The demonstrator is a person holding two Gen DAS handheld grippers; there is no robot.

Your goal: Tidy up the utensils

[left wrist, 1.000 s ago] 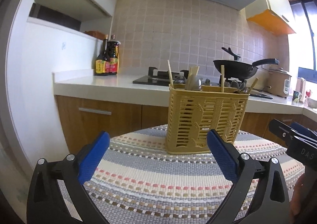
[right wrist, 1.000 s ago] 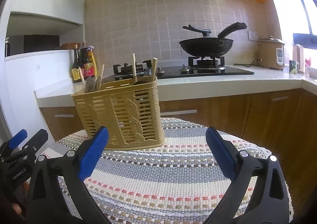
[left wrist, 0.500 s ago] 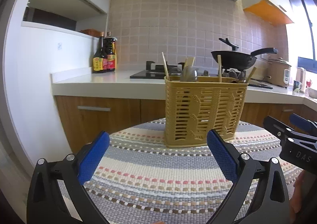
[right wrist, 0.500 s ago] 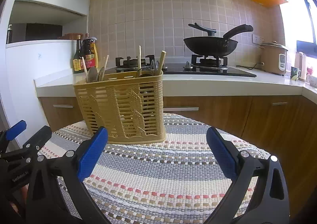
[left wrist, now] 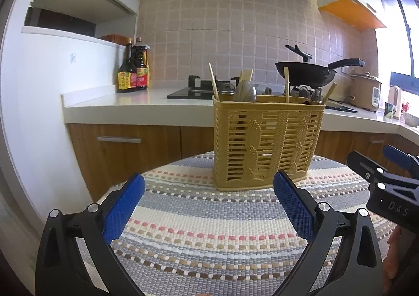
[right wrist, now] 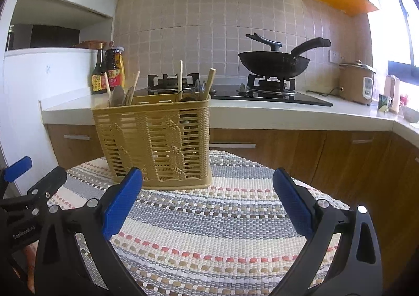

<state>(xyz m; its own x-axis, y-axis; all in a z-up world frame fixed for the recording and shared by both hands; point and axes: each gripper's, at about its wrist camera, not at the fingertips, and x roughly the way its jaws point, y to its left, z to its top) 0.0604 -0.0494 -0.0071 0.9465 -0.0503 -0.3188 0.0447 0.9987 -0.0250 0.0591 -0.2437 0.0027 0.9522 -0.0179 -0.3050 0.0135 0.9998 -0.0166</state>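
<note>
Approach step, nothing grasped: left hand-held gripper (left wrist: 208, 204) and right hand-held gripper (right wrist: 208, 200) both spread wide, empty, short of the utensil basket (left wrist: 267, 145). Next, by judgement: advance over the rim and close on one chopstick (left wrist: 287, 84) protruding ahead.

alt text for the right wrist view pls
A yellow slotted utensil basket holding chopsticks and spoons stands on a striped woven mat, ahead and left of the open, empty right gripper. Behind is a kitchen counter with a black wok on the stove.
</note>
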